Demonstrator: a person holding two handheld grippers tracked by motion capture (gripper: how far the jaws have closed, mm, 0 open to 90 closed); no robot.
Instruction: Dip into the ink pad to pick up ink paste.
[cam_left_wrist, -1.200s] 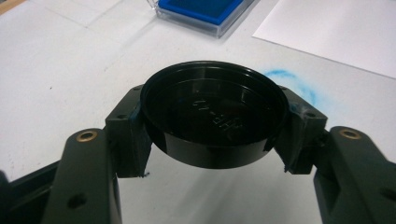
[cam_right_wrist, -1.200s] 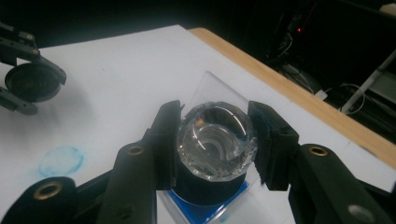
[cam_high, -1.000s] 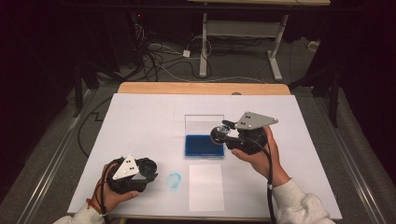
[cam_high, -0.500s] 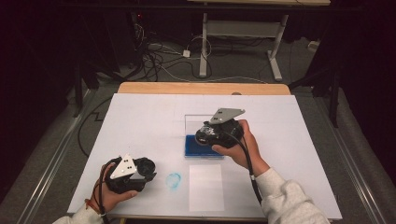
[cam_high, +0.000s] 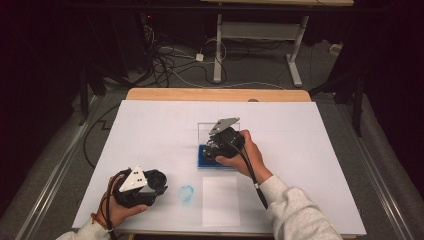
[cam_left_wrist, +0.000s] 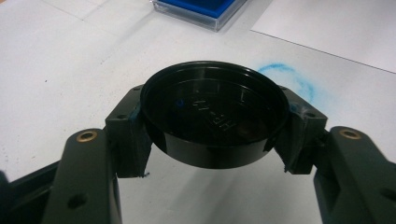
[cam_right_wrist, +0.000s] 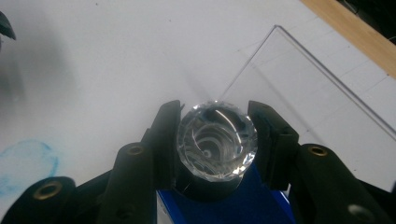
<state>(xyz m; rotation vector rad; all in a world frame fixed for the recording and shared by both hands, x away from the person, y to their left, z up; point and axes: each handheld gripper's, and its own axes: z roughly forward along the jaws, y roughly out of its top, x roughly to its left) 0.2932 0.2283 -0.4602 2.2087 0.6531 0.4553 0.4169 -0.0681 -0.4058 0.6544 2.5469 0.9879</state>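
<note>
Clear faceted plastic or glass caps the stamp (cam_right_wrist: 217, 142) that I have clamped between the jaws of my right gripper (cam_high: 216, 150); its black base sits over the blue ink pad (cam_right_wrist: 233, 200) at the bottom centre of the right gripper view, and the pad case's transparent lid (cam_right_wrist: 317, 88) stands open toward the upper right. In the high view that gripper sits at the middle of the white table sheet (cam_high: 150, 130), right on the blue tray.

My left gripper (cam_high: 150, 187), low left in the high view, is closed on a round black cap (cam_left_wrist: 212, 119), held just above the sheet. Raised lettering inside the cap reads upside down, something like "HE-17", though I can't be sure of it.

I judge this to be the inking step: stamp face going onto the pad. Whether it touches the ink yet, I cannot tell. Next I would need a light, flat press, then a lift toward the white paper (cam_high: 220, 200) at bottom centre, beside the blue ring smudge (cam_high: 186, 192) already on the sheet.
</note>
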